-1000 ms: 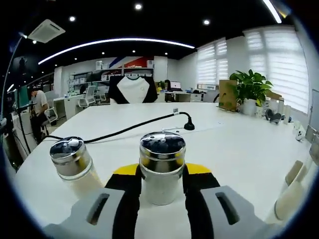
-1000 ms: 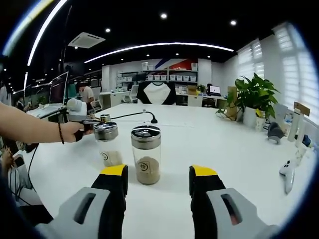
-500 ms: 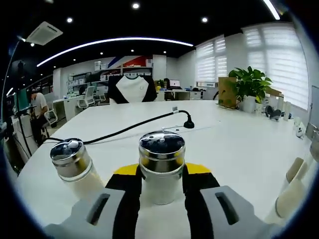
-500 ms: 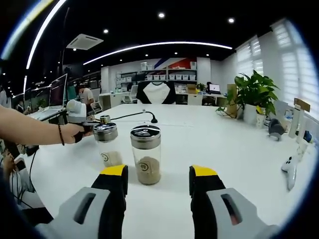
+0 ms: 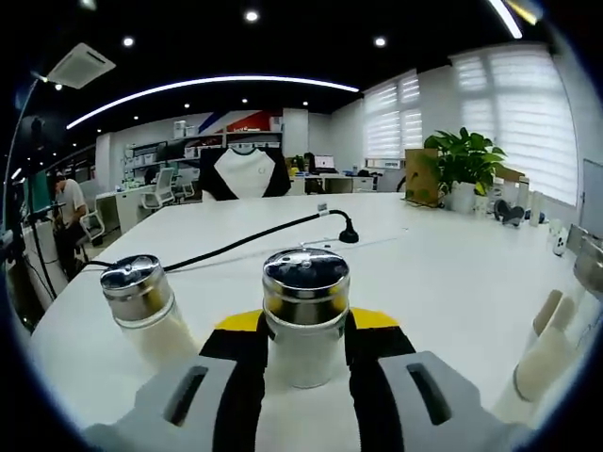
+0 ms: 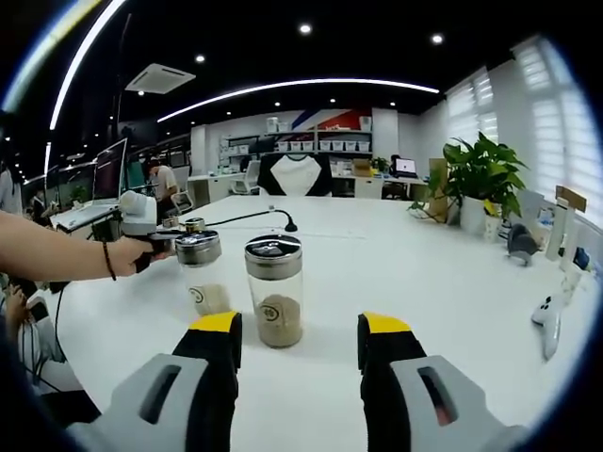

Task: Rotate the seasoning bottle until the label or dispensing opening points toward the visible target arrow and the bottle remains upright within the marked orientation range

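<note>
In the left gripper view a seasoning bottle (image 5: 304, 315) with a chrome lid stands upright on the white table (image 5: 452, 282). My left gripper (image 5: 303, 330) is shut on its pale body, one yellow-tipped jaw on each side. A second chrome-lidded bottle (image 5: 146, 311) stands just left of it. In the right gripper view two bottles stand ahead: one with tan filling (image 6: 275, 297) and one further left (image 6: 201, 275). My right gripper (image 6: 300, 334) is open, short of the tan bottle and touching nothing. A person's hand (image 6: 122, 252) holds the left gripper (image 6: 141, 218) beside the left bottle.
A black cable (image 5: 245, 243) runs across the table to a small black base (image 5: 349, 235). A potted plant (image 6: 480, 188) stands at the far right, with a white game controller (image 6: 546, 330) near the right edge. Pale rounded objects (image 5: 546, 353) sit at the right.
The left gripper view has swung slightly, so the plant and the second bottle sit differently in it. The hand with the left gripper has edged left. The right gripper has not moved.
</note>
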### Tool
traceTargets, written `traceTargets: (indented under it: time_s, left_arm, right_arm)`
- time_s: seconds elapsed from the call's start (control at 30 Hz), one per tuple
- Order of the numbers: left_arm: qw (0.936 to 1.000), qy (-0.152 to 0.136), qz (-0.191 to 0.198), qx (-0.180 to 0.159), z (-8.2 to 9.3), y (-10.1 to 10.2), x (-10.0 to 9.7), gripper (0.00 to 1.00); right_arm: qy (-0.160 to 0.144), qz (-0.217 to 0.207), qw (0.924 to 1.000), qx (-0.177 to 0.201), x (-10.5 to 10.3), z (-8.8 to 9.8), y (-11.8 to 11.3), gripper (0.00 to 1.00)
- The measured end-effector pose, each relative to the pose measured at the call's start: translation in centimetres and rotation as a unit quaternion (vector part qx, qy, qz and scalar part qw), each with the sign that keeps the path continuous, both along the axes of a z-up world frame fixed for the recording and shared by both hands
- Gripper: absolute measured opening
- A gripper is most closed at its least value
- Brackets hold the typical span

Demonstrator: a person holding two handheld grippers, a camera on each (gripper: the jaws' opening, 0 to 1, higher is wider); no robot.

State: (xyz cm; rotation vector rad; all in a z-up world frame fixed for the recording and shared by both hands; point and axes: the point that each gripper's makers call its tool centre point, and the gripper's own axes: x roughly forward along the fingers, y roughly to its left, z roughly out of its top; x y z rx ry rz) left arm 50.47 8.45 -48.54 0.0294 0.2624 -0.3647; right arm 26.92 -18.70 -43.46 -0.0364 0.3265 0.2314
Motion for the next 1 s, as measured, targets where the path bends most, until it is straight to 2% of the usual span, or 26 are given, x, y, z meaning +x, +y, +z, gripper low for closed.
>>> traceTargets:
  time_s: [0.47, 1.0]
  left_arm:
    - [0.9999, -0.006, -0.010, 0.002, 0.5, 0.1, -2.8, 0.34]
    - [0.9997, -0.014, -0.020, 0.000, 0.4, -0.6, -6.8, 0.34]
  right_arm:
    - [0.005, 0.000, 1.0000, 0.003, 0.0, -0.3, 0.1, 0.49]
    - [0.002, 0.010, 0.9999, 0.003, 0.1, 0.0, 0.6, 0.49]
